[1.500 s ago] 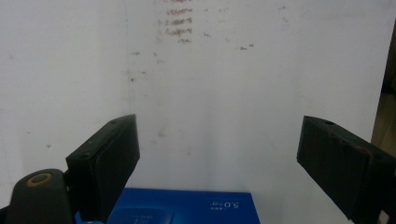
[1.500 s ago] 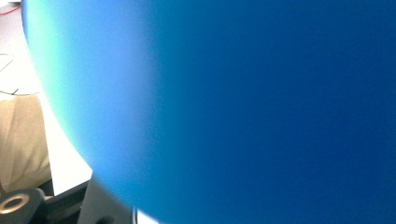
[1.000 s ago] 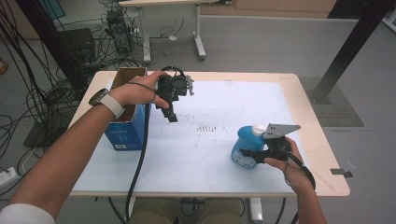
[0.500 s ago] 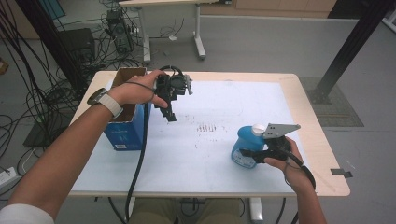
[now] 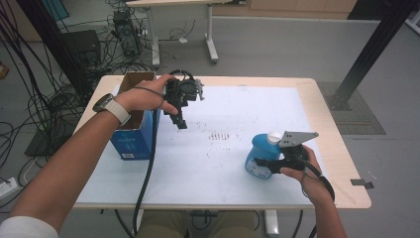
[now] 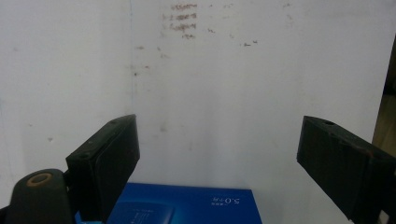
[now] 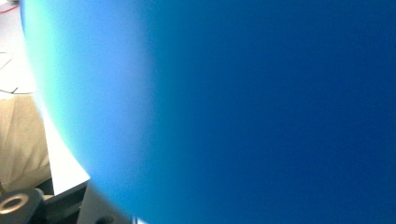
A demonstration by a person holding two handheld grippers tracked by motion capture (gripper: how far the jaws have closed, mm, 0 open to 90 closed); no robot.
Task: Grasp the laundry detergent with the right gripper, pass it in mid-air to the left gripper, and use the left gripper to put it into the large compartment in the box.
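A blue bottle [image 5: 257,159] with a white cap [image 5: 274,138] stands on the white table cover [image 5: 237,109] at the right front. My right gripper [image 5: 268,166] is shut on its lower body, and in the right gripper view the bottle [image 7: 257,107] is a blurred blue surface close up. My left gripper [image 5: 179,122] hangs above the table at the back left with its jaws pointing down. In the left gripper view this gripper [image 6: 219,158] stands open with nothing between its jaws. Just left of it is an open-topped blue box [image 5: 130,141], whose side [image 6: 187,205] also shows below the jaws.
Small brown marks [image 5: 220,135] dot the middle of the white cover. The wooden table edge [image 5: 341,148] runs along the right. A black post [image 5: 366,54] stands on the floor at the right, and cables [image 5: 44,99] lie at the left.
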